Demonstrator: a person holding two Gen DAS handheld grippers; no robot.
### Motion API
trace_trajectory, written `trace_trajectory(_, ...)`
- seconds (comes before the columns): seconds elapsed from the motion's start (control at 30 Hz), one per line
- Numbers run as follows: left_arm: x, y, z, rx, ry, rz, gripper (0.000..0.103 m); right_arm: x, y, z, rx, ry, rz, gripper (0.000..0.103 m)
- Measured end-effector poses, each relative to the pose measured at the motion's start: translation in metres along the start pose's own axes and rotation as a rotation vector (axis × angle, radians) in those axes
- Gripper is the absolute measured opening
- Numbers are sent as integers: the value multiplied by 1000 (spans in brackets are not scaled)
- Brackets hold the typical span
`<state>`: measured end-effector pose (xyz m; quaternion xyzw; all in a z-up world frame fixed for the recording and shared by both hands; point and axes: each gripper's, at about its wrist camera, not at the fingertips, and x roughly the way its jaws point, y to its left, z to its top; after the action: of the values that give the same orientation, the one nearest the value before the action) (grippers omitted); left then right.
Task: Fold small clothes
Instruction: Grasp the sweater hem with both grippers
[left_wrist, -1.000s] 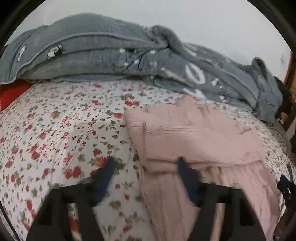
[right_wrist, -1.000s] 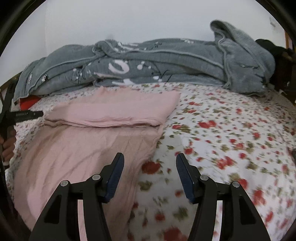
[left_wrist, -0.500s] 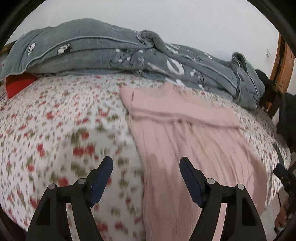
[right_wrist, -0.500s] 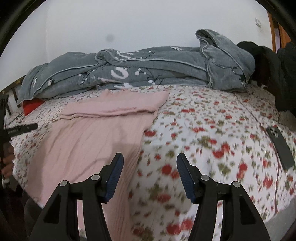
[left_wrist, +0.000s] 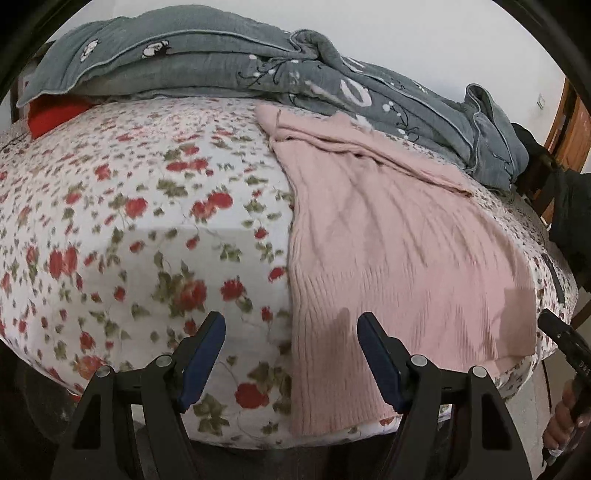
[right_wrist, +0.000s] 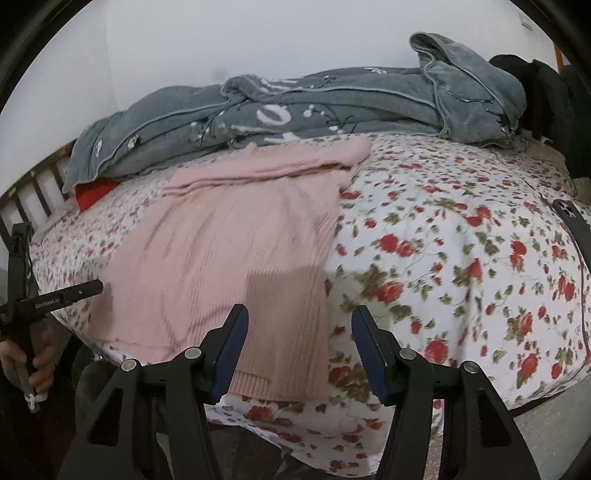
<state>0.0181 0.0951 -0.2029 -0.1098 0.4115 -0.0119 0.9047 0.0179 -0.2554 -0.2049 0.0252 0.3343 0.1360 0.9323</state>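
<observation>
Pink knit garment on floral bedsheet

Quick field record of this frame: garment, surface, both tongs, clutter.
garment: pink knit sweater, top part folded over, hem hanging over the bed's near edge
surface: floral bedsheet
left tongs: open, empty, above the sweater's left hem edge
right tongs: open, empty, above its right hem edge
clutter: grey quilt behind; phone at right; red item under quilt
</observation>
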Motion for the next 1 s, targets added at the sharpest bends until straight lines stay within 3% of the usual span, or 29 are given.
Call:
trace_trajectory(0.2,8,-11,-8,45,3,-15,69,19,1,-6,10,34,13,46)
trace_trajectory(0.47,12,-24,-17,91,-6,6,46,34,-2,-15,32,58,10,24)
trace_trajectory(0.63,12,-30,-19,105,-13,14,34,38,0,-16,27,50,0,22)
trace_trajectory(1.0,10,-29,-24,83,-55,15,30,44,8,-20,4,36,-51,22)
